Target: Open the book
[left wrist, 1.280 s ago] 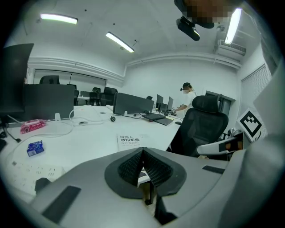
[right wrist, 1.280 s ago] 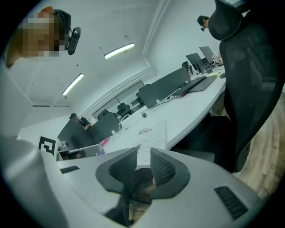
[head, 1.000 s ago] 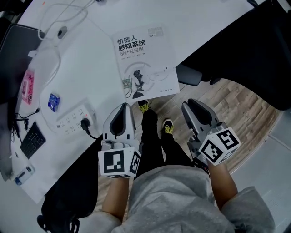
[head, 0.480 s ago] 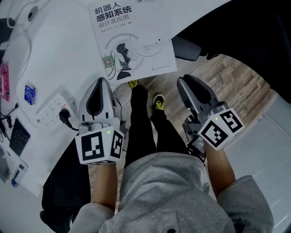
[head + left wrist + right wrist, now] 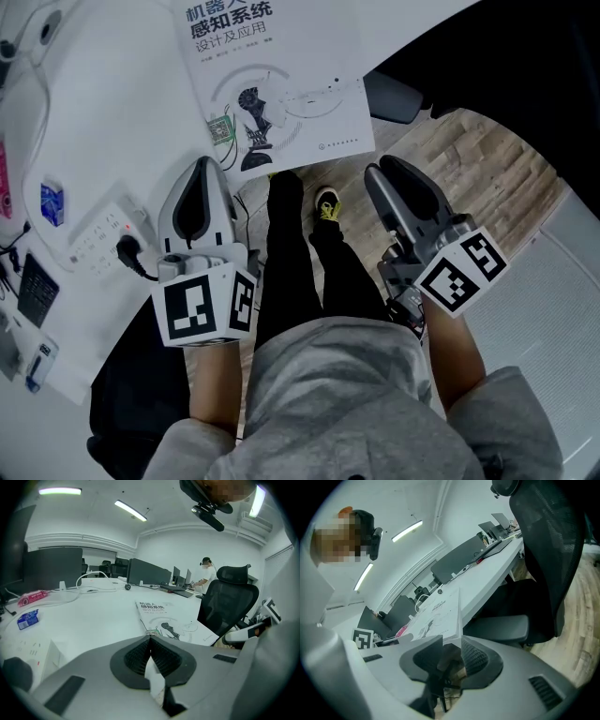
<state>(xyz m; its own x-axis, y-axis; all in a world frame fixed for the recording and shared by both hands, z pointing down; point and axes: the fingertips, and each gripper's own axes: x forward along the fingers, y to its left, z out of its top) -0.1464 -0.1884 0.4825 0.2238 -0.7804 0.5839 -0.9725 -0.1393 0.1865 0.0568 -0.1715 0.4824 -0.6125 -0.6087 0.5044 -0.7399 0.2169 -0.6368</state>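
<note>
Change: both grippers are brought nearer the book (image 5: 272, 84); right gripper (image 5: 449, 644) jaws have just been opening.
Left gripper (image 5: 150, 638): jaws together, empty.
Right gripper: jaws apart, nothing between.
Book: closed, flat at the near edge of the desk (image 5: 141, 122).
Handling: cover is judged light and flexible; it is best lifted at the right-hand free edge.

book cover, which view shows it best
Head view: the book cover lies face-on and large, only its top cropped. The left gripper view shows it whole but foreshortened; the right gripper view catches it slanted, from its near corner.
</note>
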